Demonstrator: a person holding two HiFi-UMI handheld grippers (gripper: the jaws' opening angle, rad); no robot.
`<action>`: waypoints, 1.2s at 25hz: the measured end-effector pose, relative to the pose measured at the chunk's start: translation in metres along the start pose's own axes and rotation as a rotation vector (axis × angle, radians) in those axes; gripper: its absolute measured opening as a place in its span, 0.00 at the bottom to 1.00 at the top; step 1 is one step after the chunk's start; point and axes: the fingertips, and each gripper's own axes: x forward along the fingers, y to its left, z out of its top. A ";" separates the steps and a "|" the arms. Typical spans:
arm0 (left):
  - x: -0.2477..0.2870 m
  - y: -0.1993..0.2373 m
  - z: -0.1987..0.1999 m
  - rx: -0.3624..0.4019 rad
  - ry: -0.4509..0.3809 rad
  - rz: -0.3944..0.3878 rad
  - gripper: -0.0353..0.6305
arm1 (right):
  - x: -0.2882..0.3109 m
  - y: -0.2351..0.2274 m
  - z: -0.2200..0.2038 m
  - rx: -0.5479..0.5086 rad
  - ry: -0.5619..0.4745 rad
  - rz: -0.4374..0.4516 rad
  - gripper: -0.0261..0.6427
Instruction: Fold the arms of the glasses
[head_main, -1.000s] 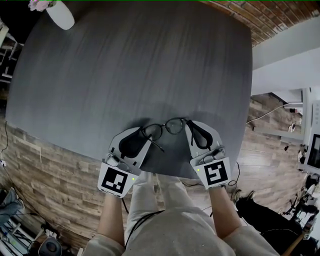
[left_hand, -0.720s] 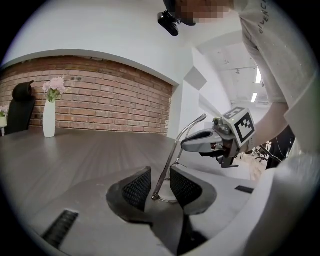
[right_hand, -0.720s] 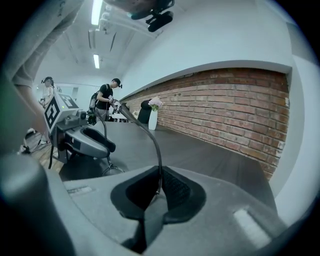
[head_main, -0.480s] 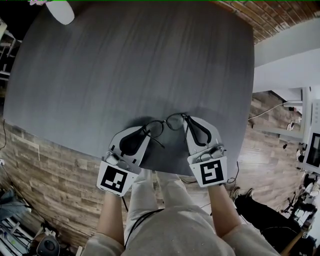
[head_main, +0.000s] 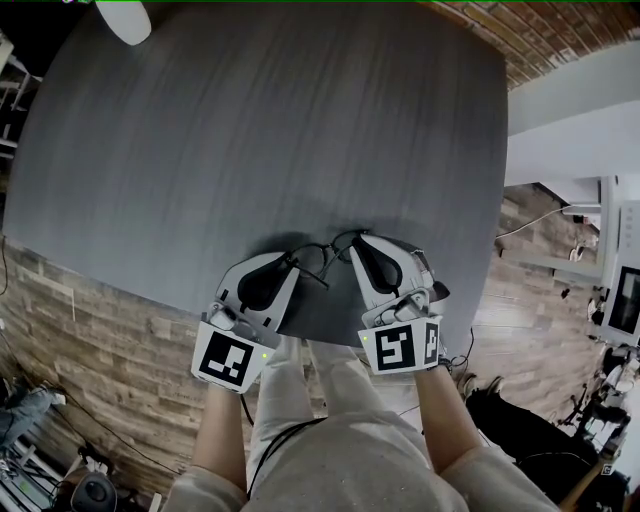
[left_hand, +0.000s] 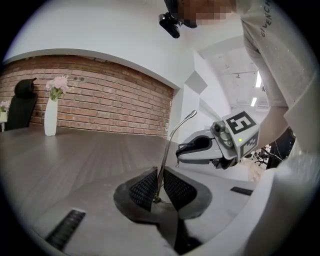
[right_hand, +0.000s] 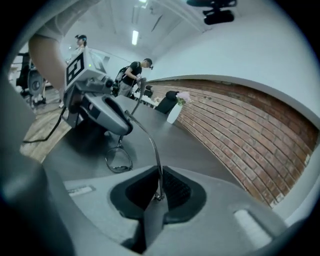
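A pair of thin black round glasses (head_main: 322, 256) hangs between my two grippers above the near edge of the dark grey table (head_main: 260, 130). My left gripper (head_main: 289, 262) has one thin metal arm (left_hand: 166, 150) between its ribbed pads; its jaws are closing, the pads against the wire. My right gripper (head_main: 357, 243) holds the other arm (right_hand: 151, 145) pinched between its pads, the jaws starting to open. One lens (right_hand: 118, 160) shows below the left gripper (right_hand: 102, 112) in the right gripper view. The right gripper (left_hand: 215, 145) is close on the right in the left gripper view.
A white vase with flowers (head_main: 124, 22) stands at the table's far left corner. The table's near edge runs just under both grippers. A brick wall (left_hand: 100, 105) lies beyond the table, and people (right_hand: 134, 74) stand far off in the room.
My right gripper has moved left toward the left one and rolled over. The glasses have bunched up between the two grippers. The left jaws have closed onto the arm.
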 end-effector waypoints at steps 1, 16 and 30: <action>0.000 0.000 0.001 0.003 -0.002 -0.001 0.10 | 0.001 0.003 -0.001 -0.042 0.009 0.005 0.07; -0.005 -0.002 0.000 0.043 -0.008 -0.017 0.11 | 0.014 0.042 -0.010 -0.388 0.067 0.079 0.09; 0.000 -0.004 -0.014 0.189 0.152 -0.003 0.07 | 0.013 0.037 -0.005 -0.129 0.000 0.129 0.12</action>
